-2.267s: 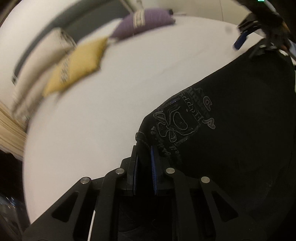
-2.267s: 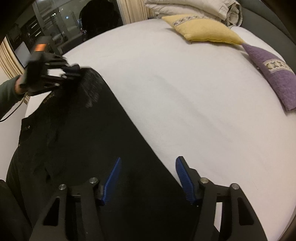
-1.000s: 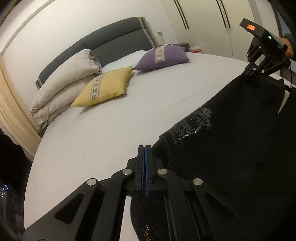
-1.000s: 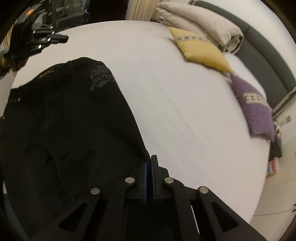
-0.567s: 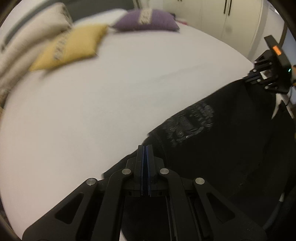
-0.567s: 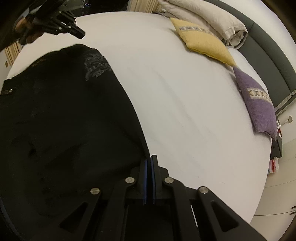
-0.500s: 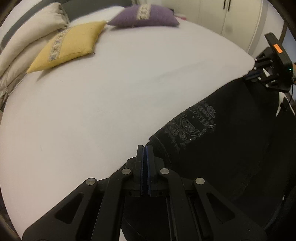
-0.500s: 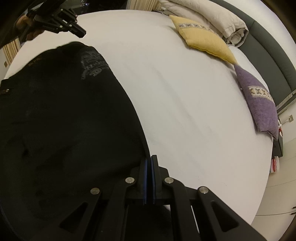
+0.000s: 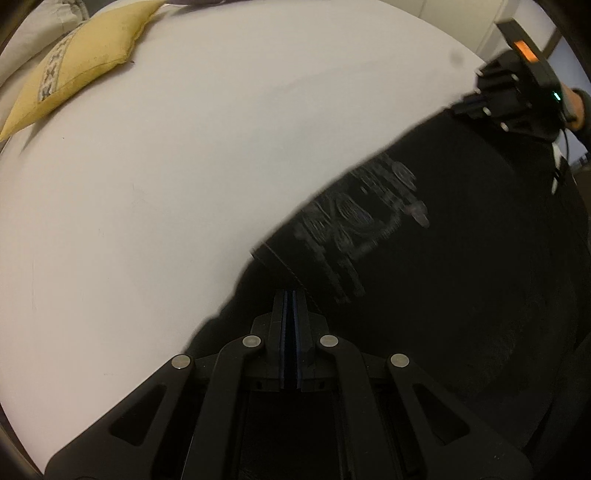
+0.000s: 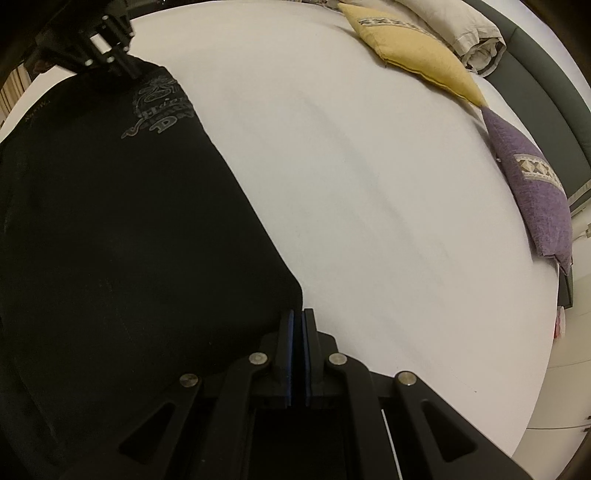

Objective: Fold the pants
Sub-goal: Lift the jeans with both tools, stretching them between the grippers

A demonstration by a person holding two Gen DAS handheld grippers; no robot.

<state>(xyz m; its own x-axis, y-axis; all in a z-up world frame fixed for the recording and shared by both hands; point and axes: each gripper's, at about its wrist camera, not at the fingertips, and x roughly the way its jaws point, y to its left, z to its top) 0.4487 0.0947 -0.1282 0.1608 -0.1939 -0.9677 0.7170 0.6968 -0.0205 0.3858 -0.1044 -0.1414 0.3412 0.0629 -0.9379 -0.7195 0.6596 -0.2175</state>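
Black pants (image 9: 443,288) with a grey printed logo (image 9: 365,229) lie on a white bed (image 9: 166,155). My left gripper (image 9: 290,295) is shut on the pants' edge beside the logo. My right gripper (image 10: 297,314) is shut on the opposite end of the same edge of the pants (image 10: 110,221). The right gripper shows in the left wrist view (image 9: 517,99) at the far corner. The left gripper shows in the right wrist view (image 10: 96,40) near the logo (image 10: 162,107). The fabric stretches between the two grippers.
A yellow pillow (image 9: 77,62) (image 10: 417,51) and a purple pillow (image 10: 532,184) lie toward the dark headboard (image 10: 546,88). A rolled beige duvet (image 10: 458,26) sits behind the yellow pillow. The bed's rounded edge (image 10: 535,387) runs along the right.
Both grippers, shut on the pants, have moved lower and forward over the bed. The pants edge has shifted toward the pillows.
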